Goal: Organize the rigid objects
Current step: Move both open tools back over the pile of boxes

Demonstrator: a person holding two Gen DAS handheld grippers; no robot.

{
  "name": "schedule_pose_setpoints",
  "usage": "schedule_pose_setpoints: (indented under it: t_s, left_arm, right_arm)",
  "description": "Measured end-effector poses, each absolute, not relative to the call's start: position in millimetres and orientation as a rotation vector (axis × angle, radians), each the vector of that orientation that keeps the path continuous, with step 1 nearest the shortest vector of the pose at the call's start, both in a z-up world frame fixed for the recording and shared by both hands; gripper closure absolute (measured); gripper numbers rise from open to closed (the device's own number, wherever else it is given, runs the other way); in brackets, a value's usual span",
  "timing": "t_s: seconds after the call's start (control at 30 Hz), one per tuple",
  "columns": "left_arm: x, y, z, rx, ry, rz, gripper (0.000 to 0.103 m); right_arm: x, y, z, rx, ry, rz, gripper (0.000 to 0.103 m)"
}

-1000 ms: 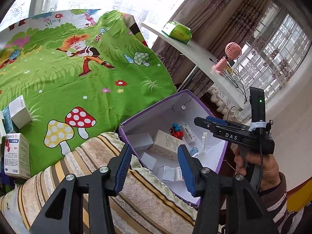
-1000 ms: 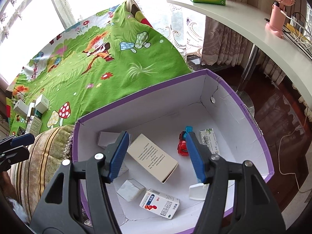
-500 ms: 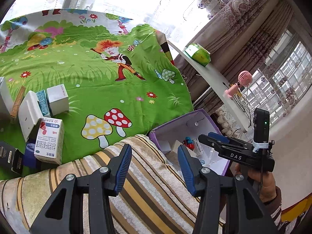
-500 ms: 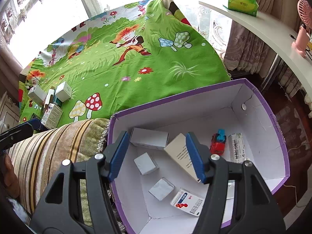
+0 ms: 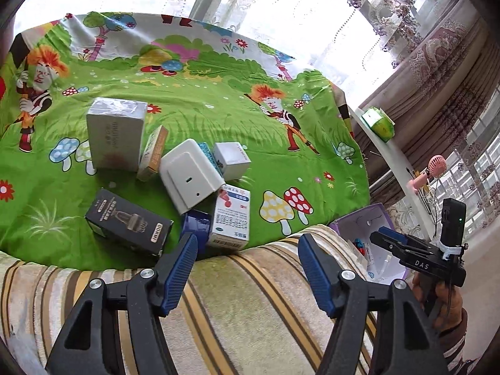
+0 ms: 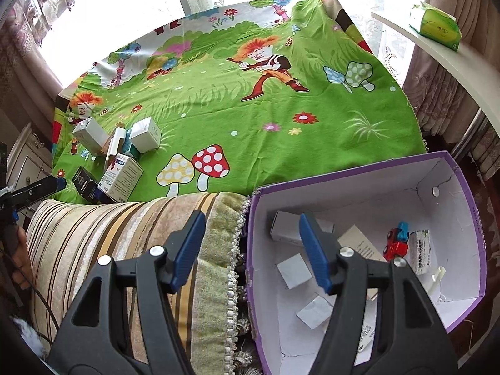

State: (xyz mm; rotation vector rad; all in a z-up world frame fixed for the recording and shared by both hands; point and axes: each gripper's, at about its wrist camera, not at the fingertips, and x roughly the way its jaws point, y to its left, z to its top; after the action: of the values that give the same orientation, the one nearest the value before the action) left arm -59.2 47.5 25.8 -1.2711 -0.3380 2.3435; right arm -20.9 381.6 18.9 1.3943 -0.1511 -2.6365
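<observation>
Blue-padded left gripper (image 5: 247,270) over striped cushion (image 5: 250,306), jaws opening, nothing between. Ahead of it on green cartoon sheet (image 5: 203,109): cluster of boxes, black box (image 5: 128,226) and white medicine box (image 5: 231,217) nearest. Right gripper (image 6: 251,250) parted, empty, straddling rim of purple box (image 6: 465,218); small boxes and red toy car (image 6: 396,244) inside.

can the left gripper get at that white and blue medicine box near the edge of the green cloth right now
Probably yes. The left gripper is empty, its jaws opening, and the medicine box stands just ahead with only the striped cushion below.
</observation>
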Motion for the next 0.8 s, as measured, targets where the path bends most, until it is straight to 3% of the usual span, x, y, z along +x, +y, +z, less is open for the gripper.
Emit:
schedule_pose_setpoints:
  t_s: [0.23, 0.8]
  left_arm:
    - [-64.0, 10.3, 16.2, -1.367, -0.248, 2.424, 0.021]
    - [-100.5, 17.2, -6.9, -1.495, 0.168, 2.384, 0.01]
  right_arm:
    - [-28.4, 345.1, 22.4, 1.357, -0.174, -2.547, 0.037]
    - [-53.6, 265.3, 18.9, 1.354, -0.069, -2.433, 0.033]
